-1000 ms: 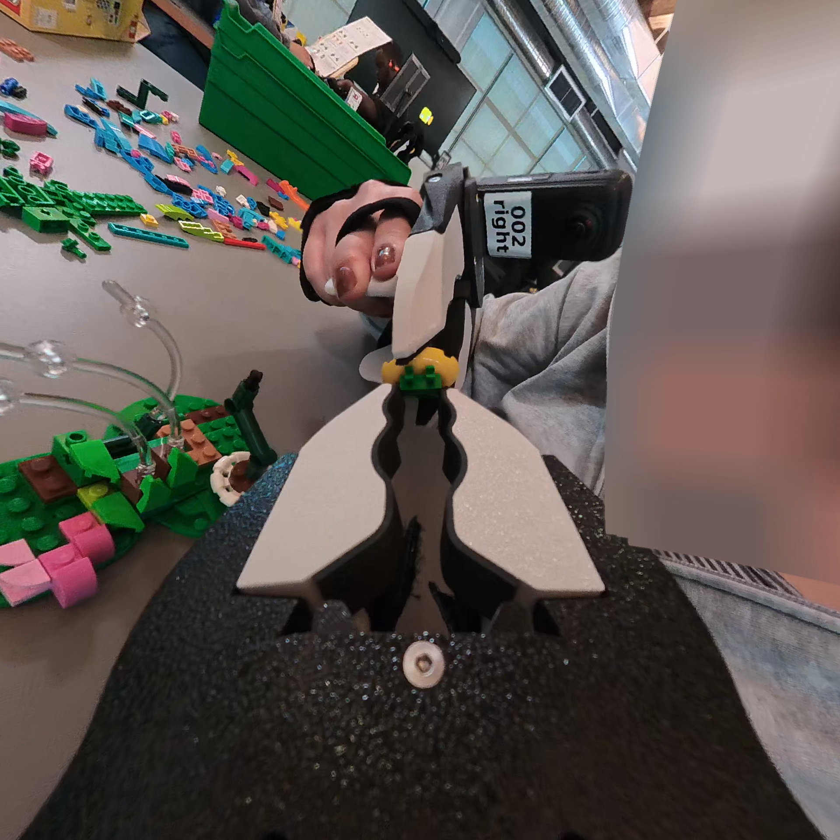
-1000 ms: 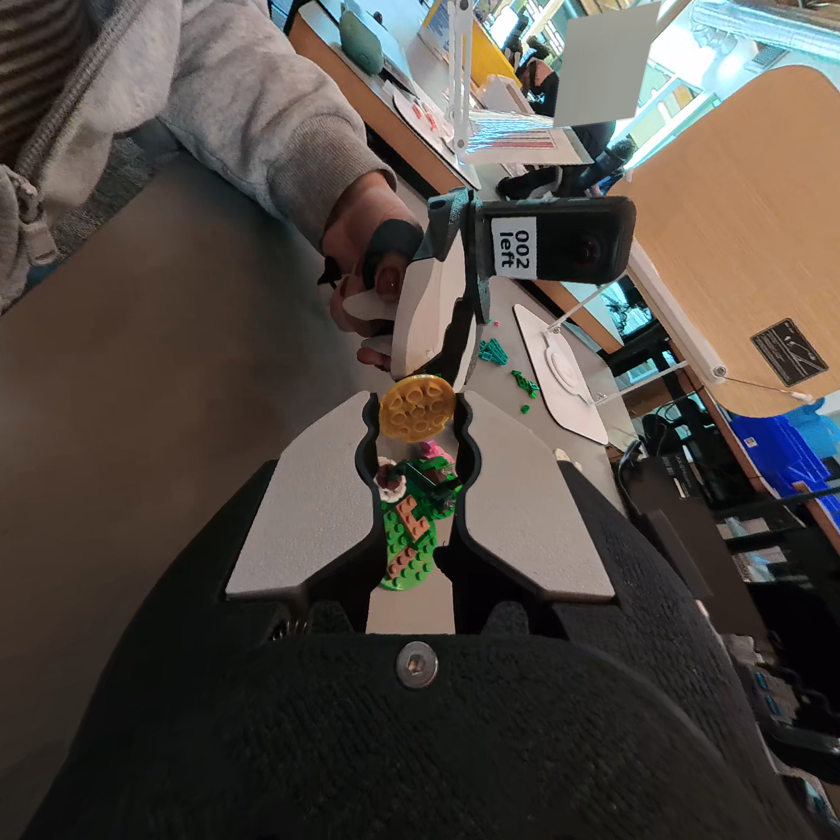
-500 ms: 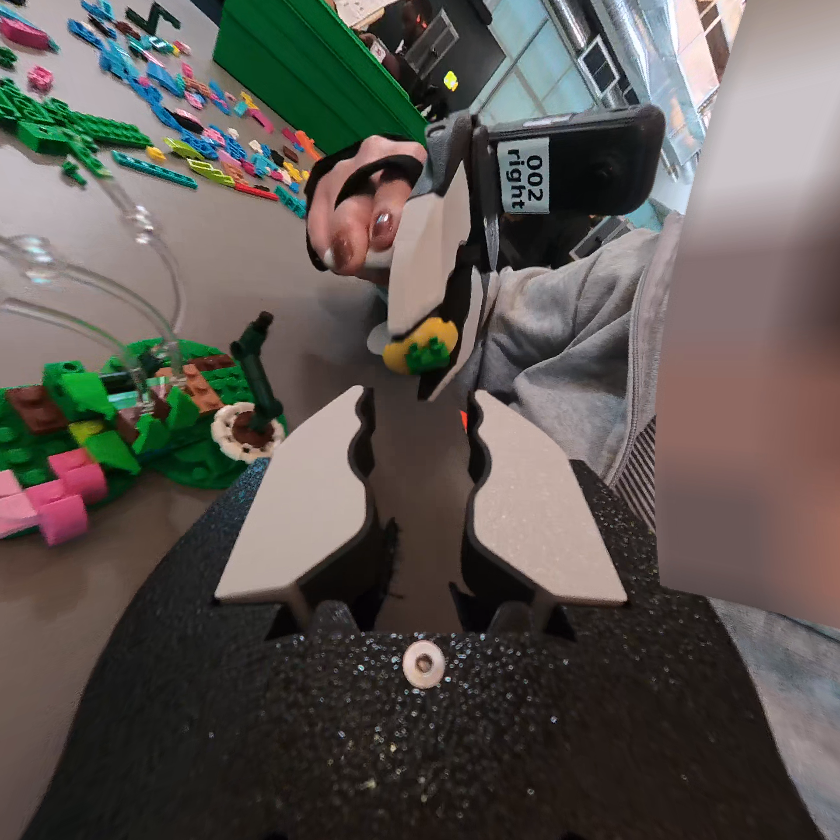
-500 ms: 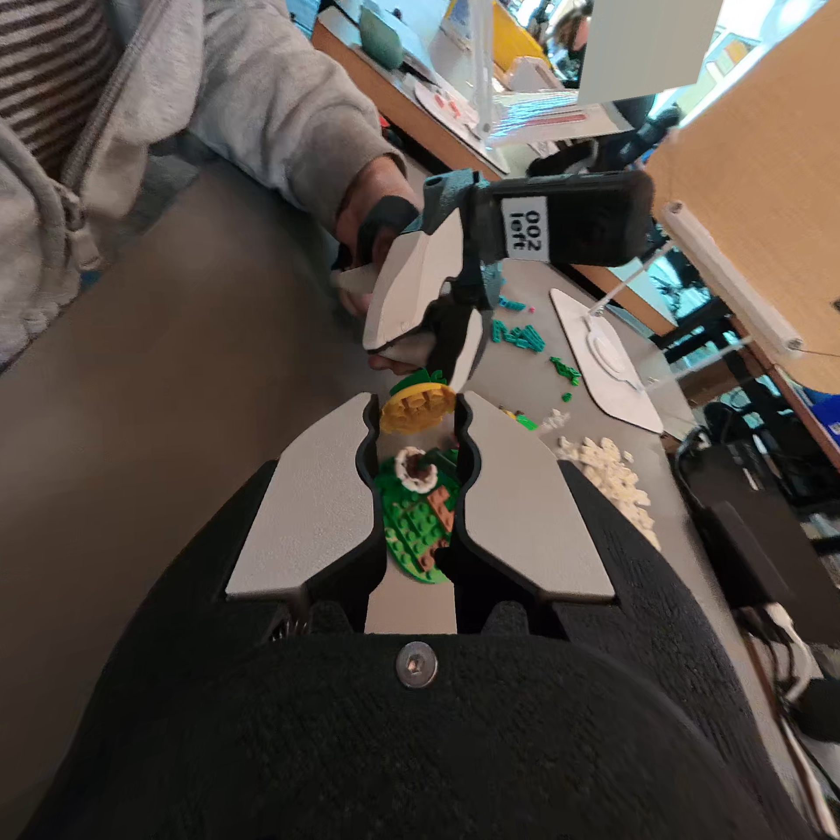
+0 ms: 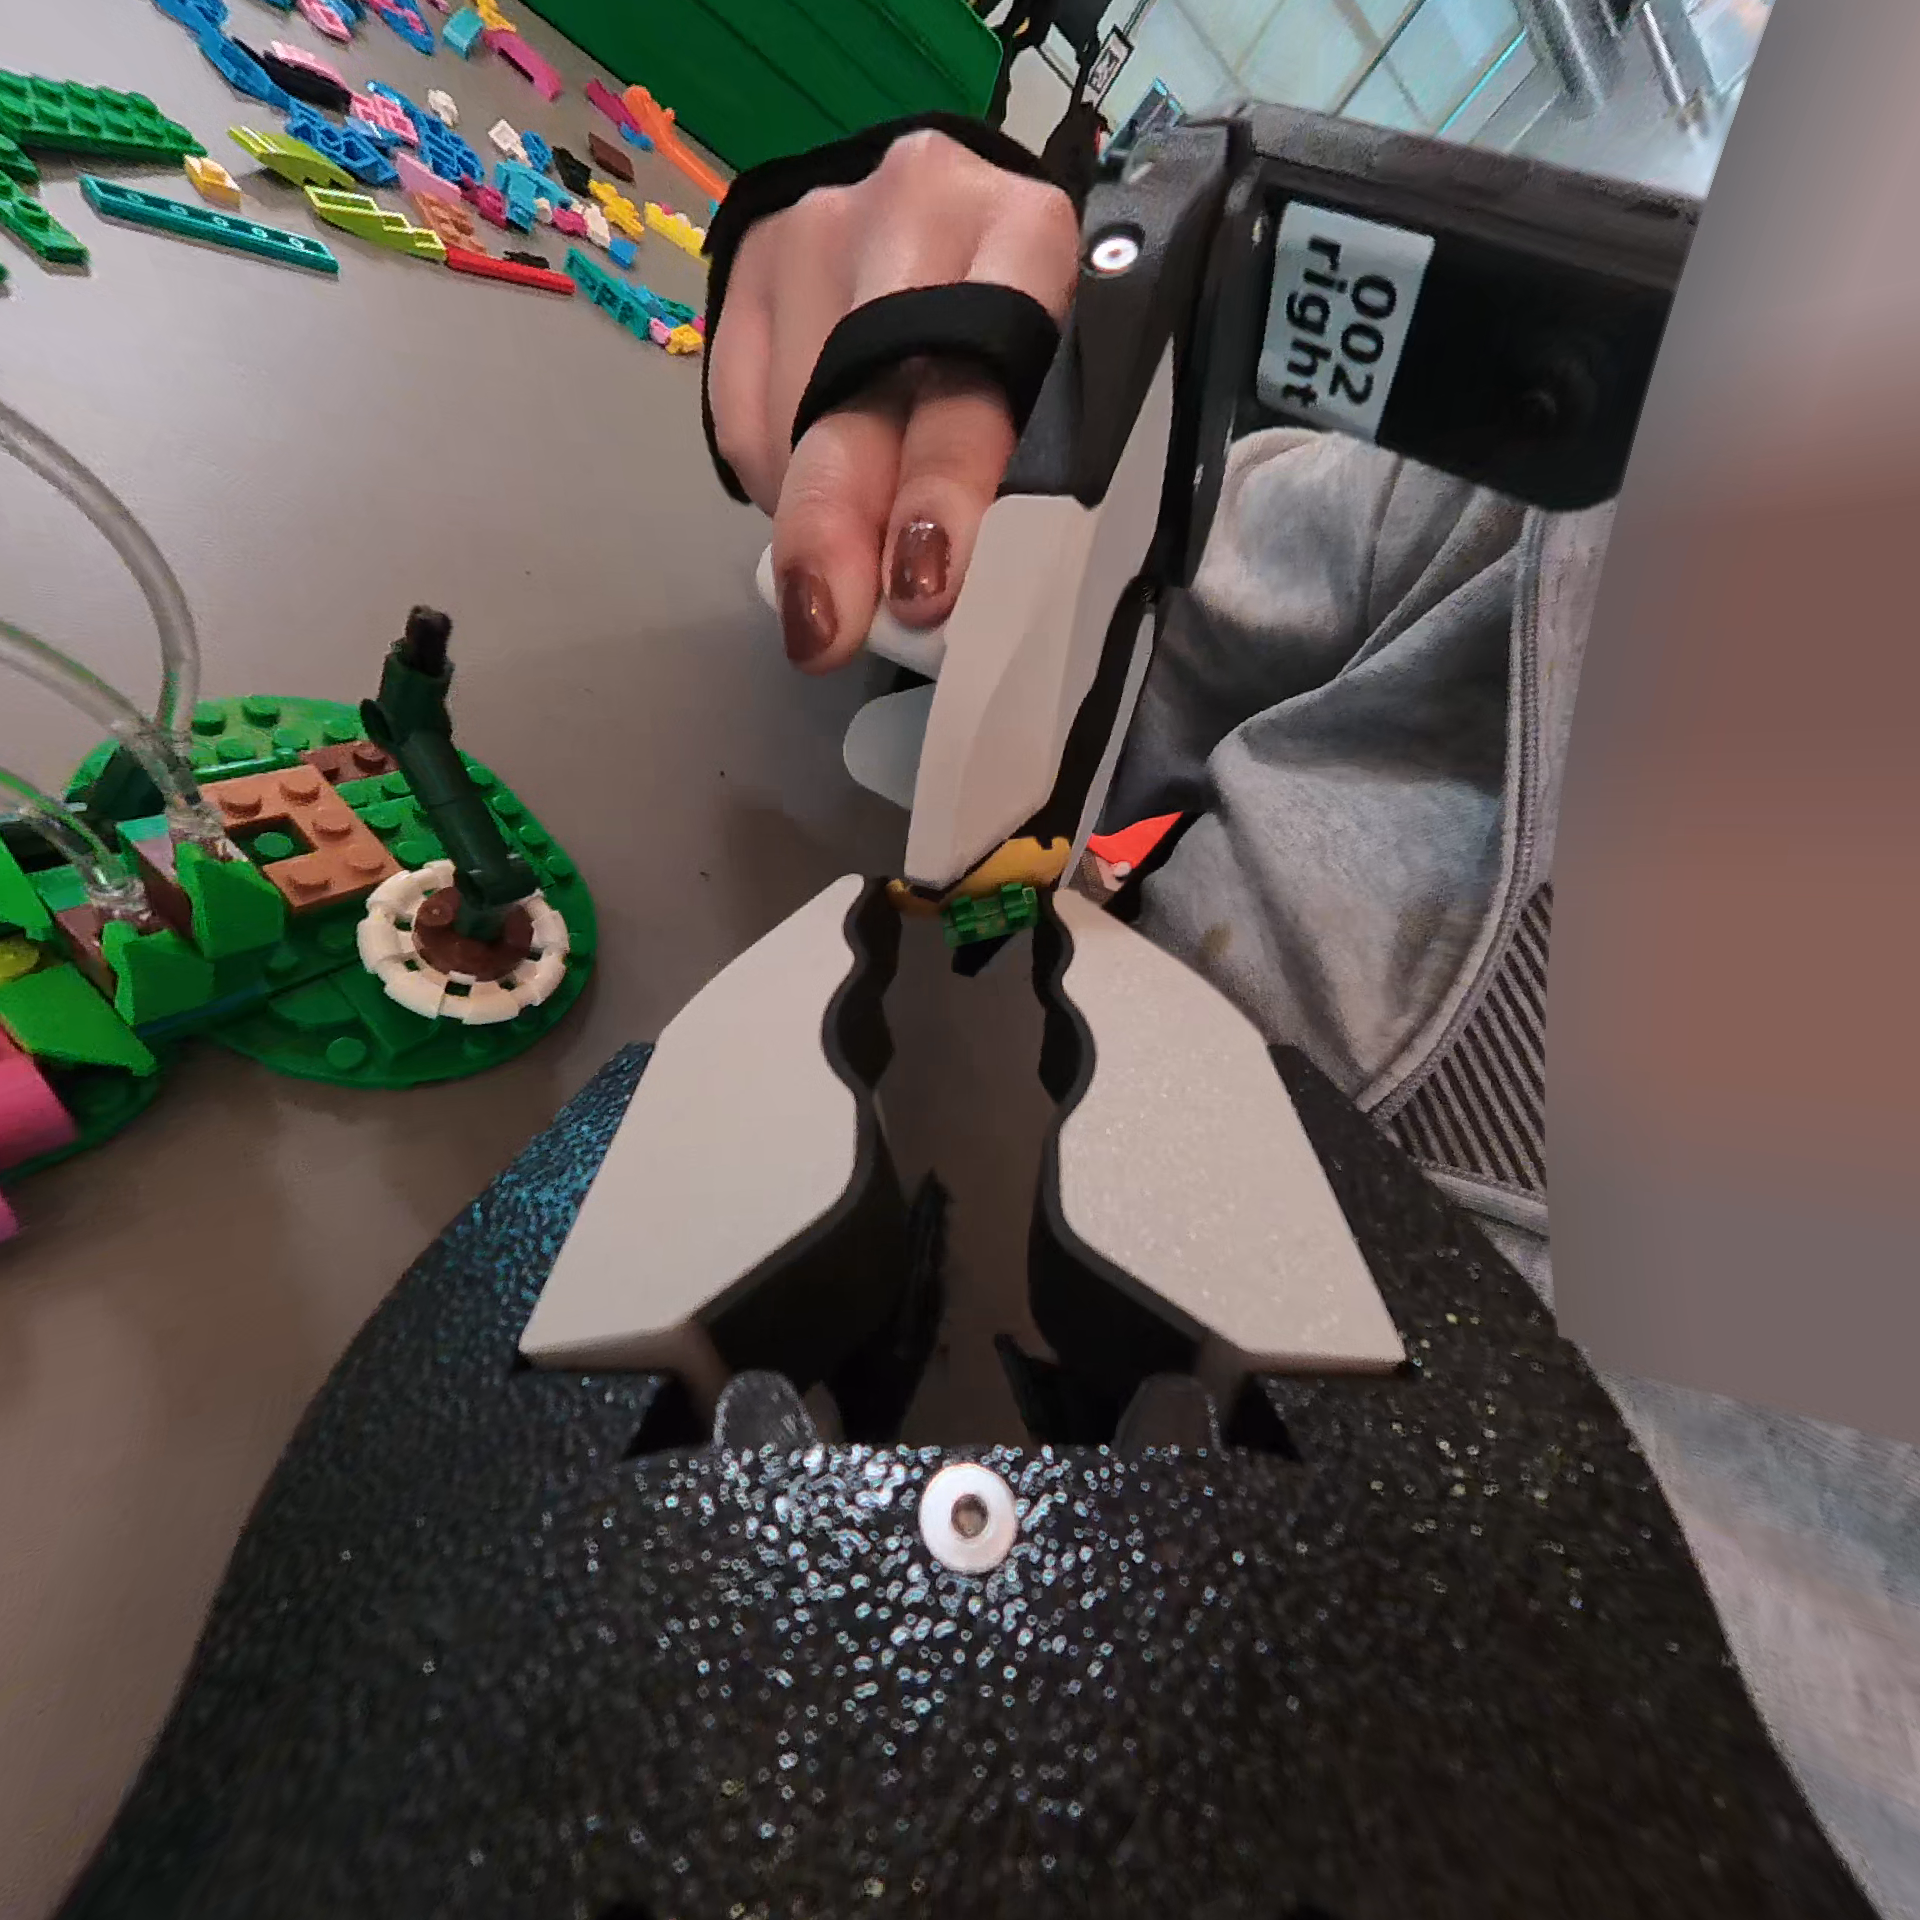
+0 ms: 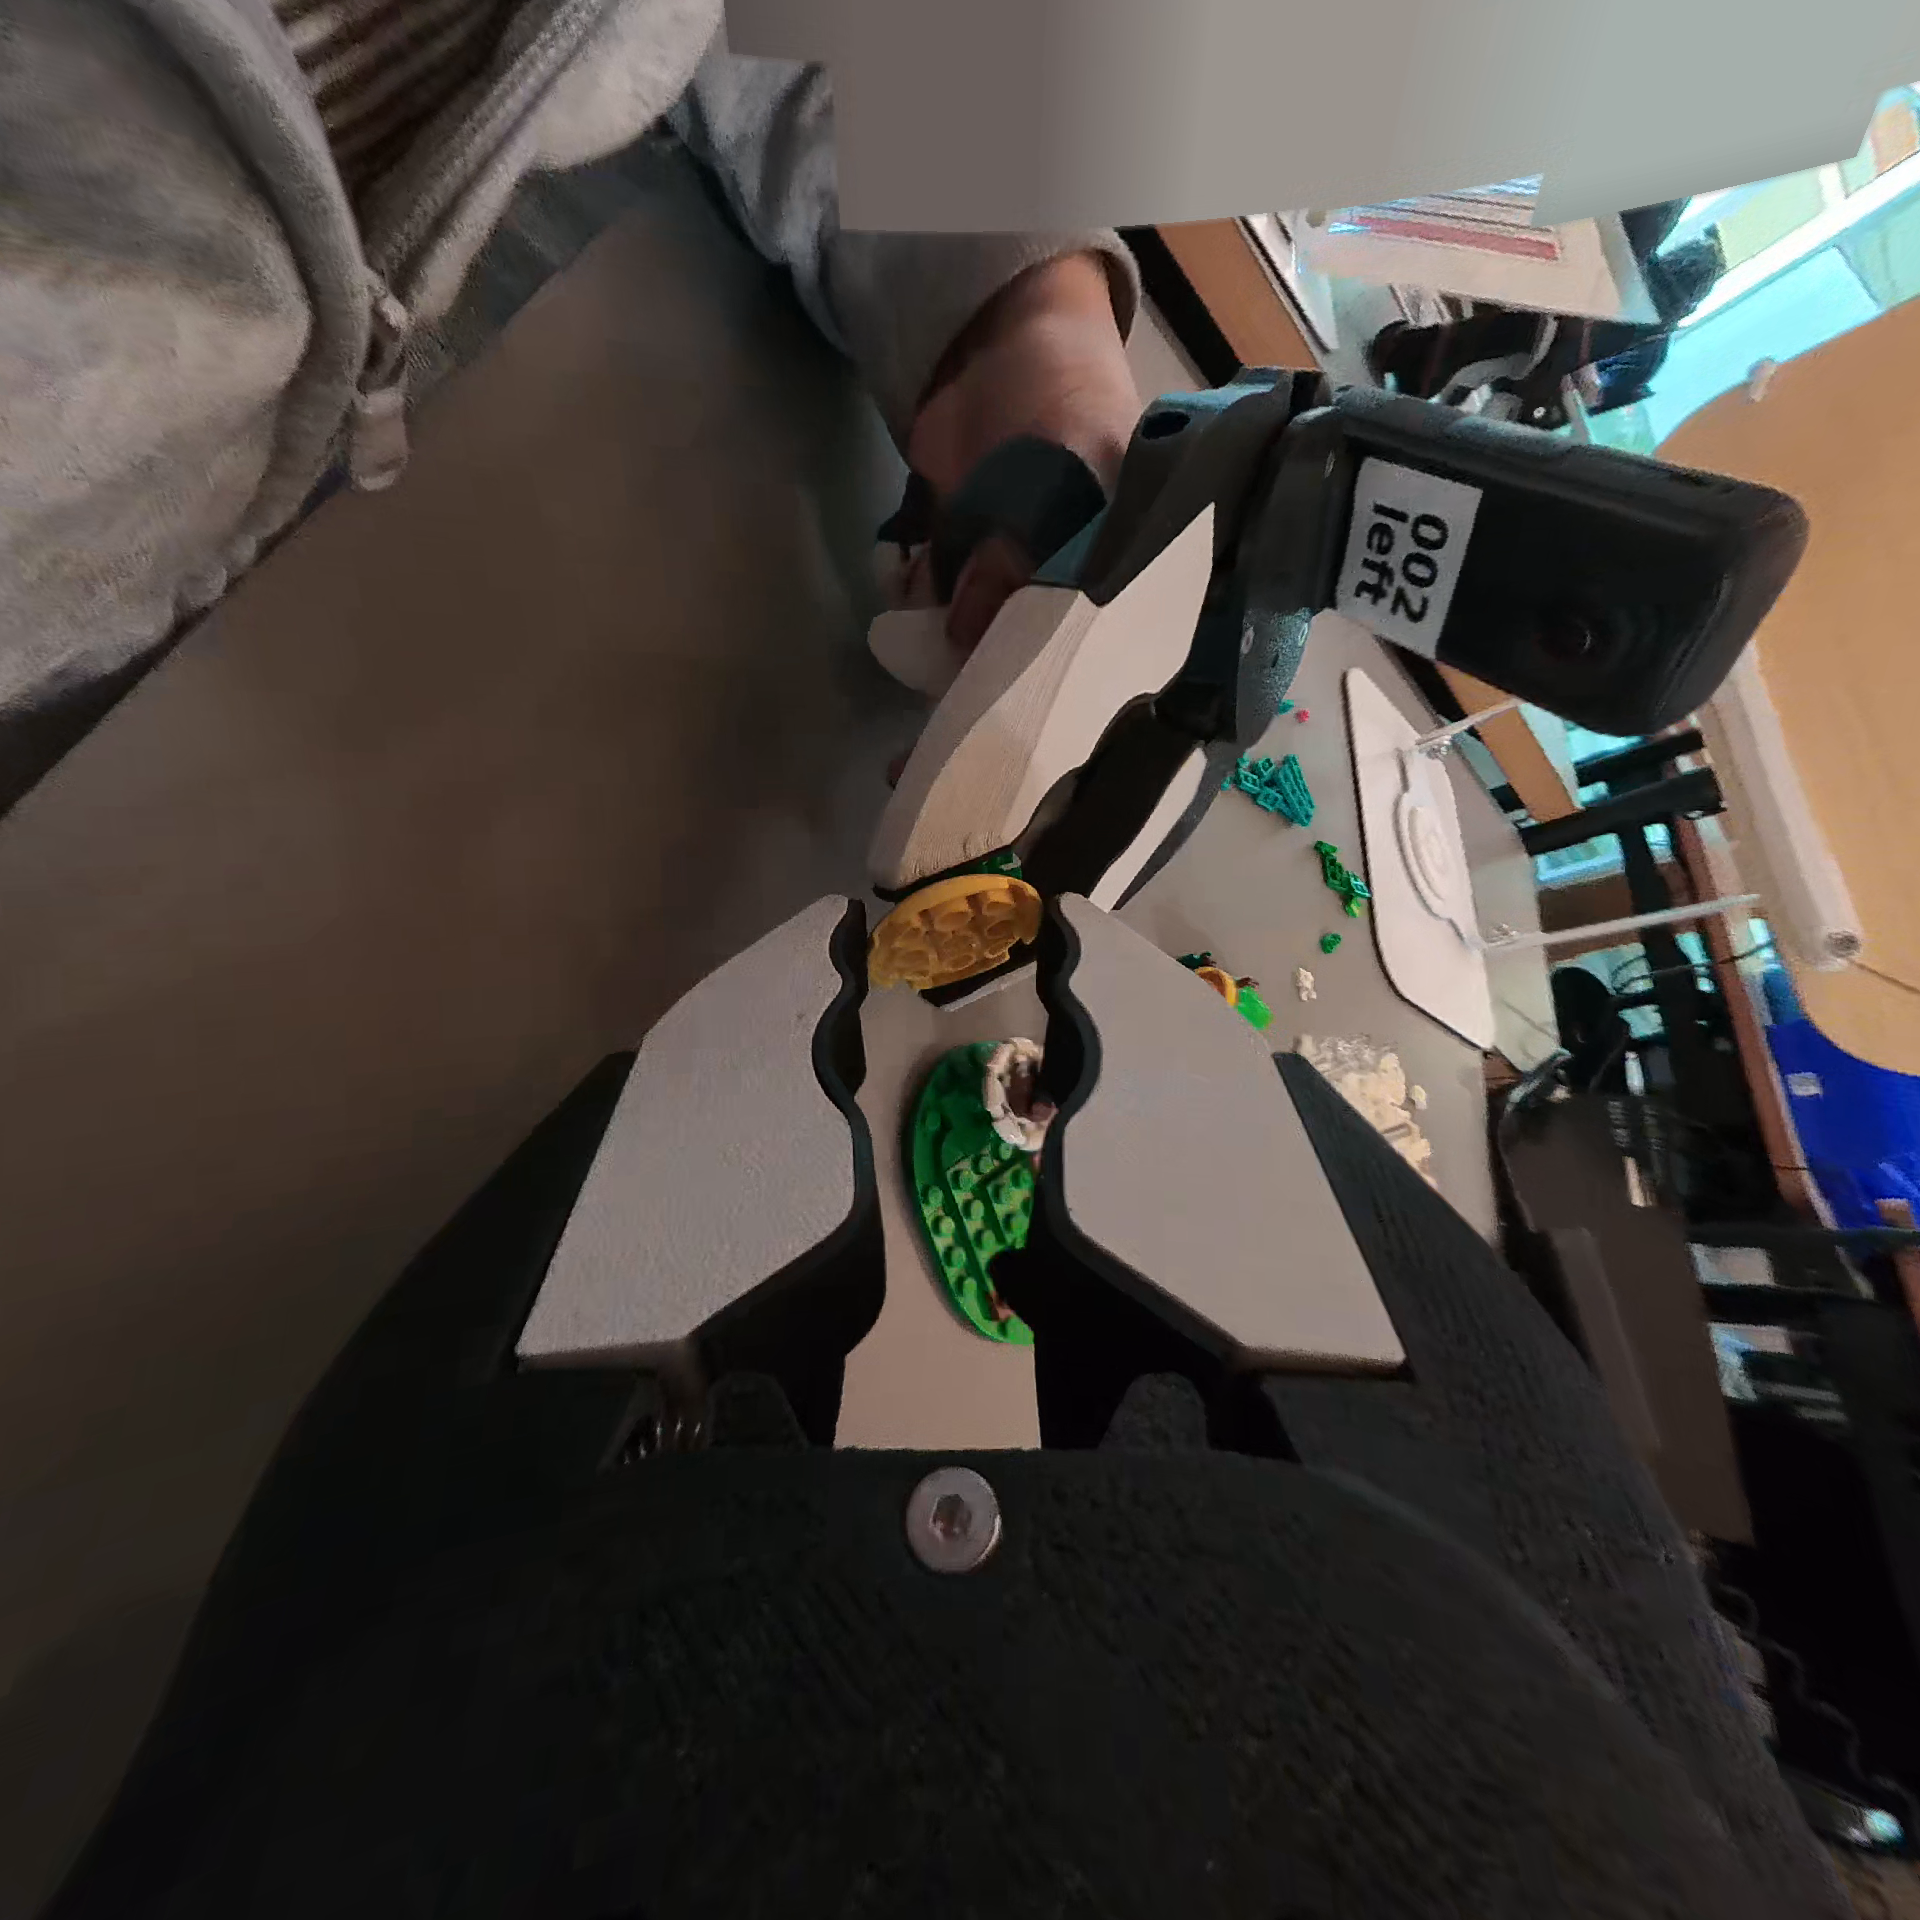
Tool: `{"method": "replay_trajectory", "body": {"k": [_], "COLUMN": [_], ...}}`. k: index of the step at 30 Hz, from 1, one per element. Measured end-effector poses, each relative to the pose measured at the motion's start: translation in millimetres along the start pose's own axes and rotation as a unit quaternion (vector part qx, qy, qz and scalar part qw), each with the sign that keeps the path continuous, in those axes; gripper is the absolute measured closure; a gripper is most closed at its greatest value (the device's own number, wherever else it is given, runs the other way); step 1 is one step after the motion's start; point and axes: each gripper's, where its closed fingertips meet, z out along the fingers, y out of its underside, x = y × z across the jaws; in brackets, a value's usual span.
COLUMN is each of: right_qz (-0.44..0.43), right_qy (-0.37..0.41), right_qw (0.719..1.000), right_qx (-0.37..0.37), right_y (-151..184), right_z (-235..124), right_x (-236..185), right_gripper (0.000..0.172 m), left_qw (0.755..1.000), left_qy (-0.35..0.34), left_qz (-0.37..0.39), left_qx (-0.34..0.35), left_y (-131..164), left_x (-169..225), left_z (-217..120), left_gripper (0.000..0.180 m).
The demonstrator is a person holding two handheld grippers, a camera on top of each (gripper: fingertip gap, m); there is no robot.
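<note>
A grey-brown tabletop (image 5: 436, 488) carries a spread of loose coloured bricks (image 5: 436, 177) in front of a green bin (image 5: 790, 52); glazed walls show beyond it. In the right wrist view, wooden partitions, a white flat stand (image 6: 1423, 831), small teal and green pieces (image 6: 1283, 784) and a heap of white pieces (image 6: 1361, 1081) lie along the far side. A green brick baseplate model (image 5: 343, 904) with brown plates, a white ring and a dark green stalk sits on the tabletop, left of the left hand-held gripper (image 5: 961, 914).

The two grippers meet tip to tip above the tabletop. The right hand-held gripper (image 6: 954, 925) is clamped on a yellow round plate (image 6: 951, 930), both pads pressing on its rim. A small green brick (image 5: 987, 914) sits on the plate's far face. The left hand-held gripper's tips stand either side of that green brick and the plate; whether its pads press on them I cannot tell. A person in a grey hooded top (image 5: 1351, 727) holds both grippers, a hand (image 5: 883, 395) strapped to the right one.
</note>
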Motion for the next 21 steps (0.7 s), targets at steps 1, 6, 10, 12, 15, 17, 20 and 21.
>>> {"method": "replay_trajectory", "body": {"k": [1,6,10,12,15,17,20,21], "right_qz": [-0.008,-0.011,0.015,0.046,0.053,0.076,0.113,0.125], "right_qy": [0.006,0.004,0.057,0.060,0.046,0.039,0.033,0.037], "right_qw": [1.000,1.000,0.998,0.997,0.997,0.996,0.992,0.990], "right_qx": [-0.006,-0.001,-0.024,0.004,0.004,0.016,0.039,0.048], "right_y": [1.0,0.2,20.7,17.3,20.0,21.7,22.9,23.6], "right_z": [-0.6,-2.7,-25.7,-33.3,-25.2,-22.2,-23.1,-24.4], "right_x": [0.4,-2.5,21.7,27.4,21.4,21.1,23.7,26.3], "right_gripper": [0.141,0.141,0.142,0.141,0.141,0.141,0.141,0.140], "left_qw": [1.000,1.000,1.000,1.000,1.000,1.000,0.999,0.999], "left_qy": [0.002,0.020,0.007,0.000,0.003,0.003,-0.028,-0.033], "left_qz": [-0.007,-0.021,-0.026,-0.031,-0.022,-0.019,0.003,0.011], "left_qx": [0.004,-0.001,0.002,-0.001,0.001,0.008,-0.027,-0.034], "left_y": [-0.4,2.5,7.3,6.9,6.4,4.8,13.1,14.4], "left_x": [-0.6,1.2,-9.1,-13.1,-11.1,-10.8,-16.9,-17.0], "left_z": [0.3,2.4,-12.9,-12.6,-10.9,-12.4,-11.8,-11.2], "left_gripper": [0.154,0.155,0.164,0.164,0.164,0.164,0.164,0.163]}}
